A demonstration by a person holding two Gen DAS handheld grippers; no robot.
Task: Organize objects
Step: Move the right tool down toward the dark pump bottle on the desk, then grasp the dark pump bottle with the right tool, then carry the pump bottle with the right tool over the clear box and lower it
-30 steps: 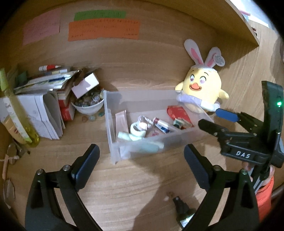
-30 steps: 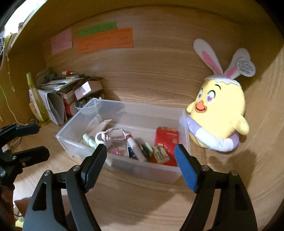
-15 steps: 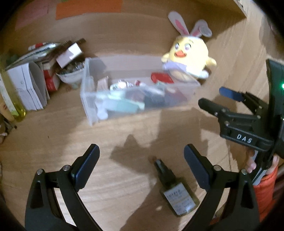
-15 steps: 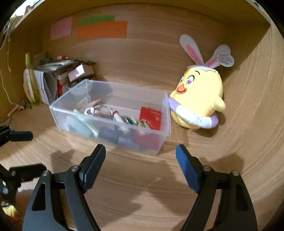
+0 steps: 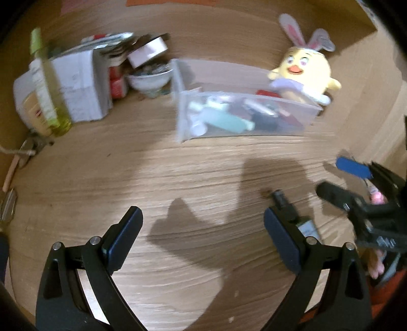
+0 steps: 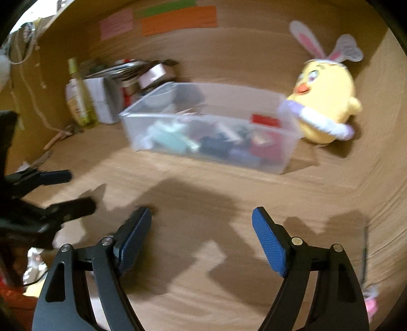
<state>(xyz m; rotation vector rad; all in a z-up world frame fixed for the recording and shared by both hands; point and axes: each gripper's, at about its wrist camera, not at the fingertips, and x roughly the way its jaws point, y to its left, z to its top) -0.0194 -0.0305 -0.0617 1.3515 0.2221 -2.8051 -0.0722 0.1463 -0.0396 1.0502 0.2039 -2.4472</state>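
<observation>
A clear plastic bin (image 5: 244, 119) holding several small items sits at the back of the wooden desk; it also shows in the right wrist view (image 6: 211, 132). A small dark bottle (image 5: 292, 214) lies on the desk, partly hidden behind my left gripper's right finger. My left gripper (image 5: 203, 242) is open and empty, well in front of the bin. My right gripper (image 6: 202, 239) is open and empty; it appears at the right of the left wrist view (image 5: 356, 193). The left gripper shows at the left edge of the right wrist view (image 6: 51, 193).
A yellow plush chick with bunny ears (image 6: 323, 101) leans against the bin's right end. At the back left stand a green bottle (image 5: 48, 96), white boxes and papers (image 5: 81, 84) and a bowl of small things (image 5: 150, 76). Coloured notes (image 6: 178, 19) hang on the back wall.
Both grippers have pulled back from the bin, which now looks farther away. The dark bottle has shifted to the right, behind my left gripper's right finger. Both stay open.
</observation>
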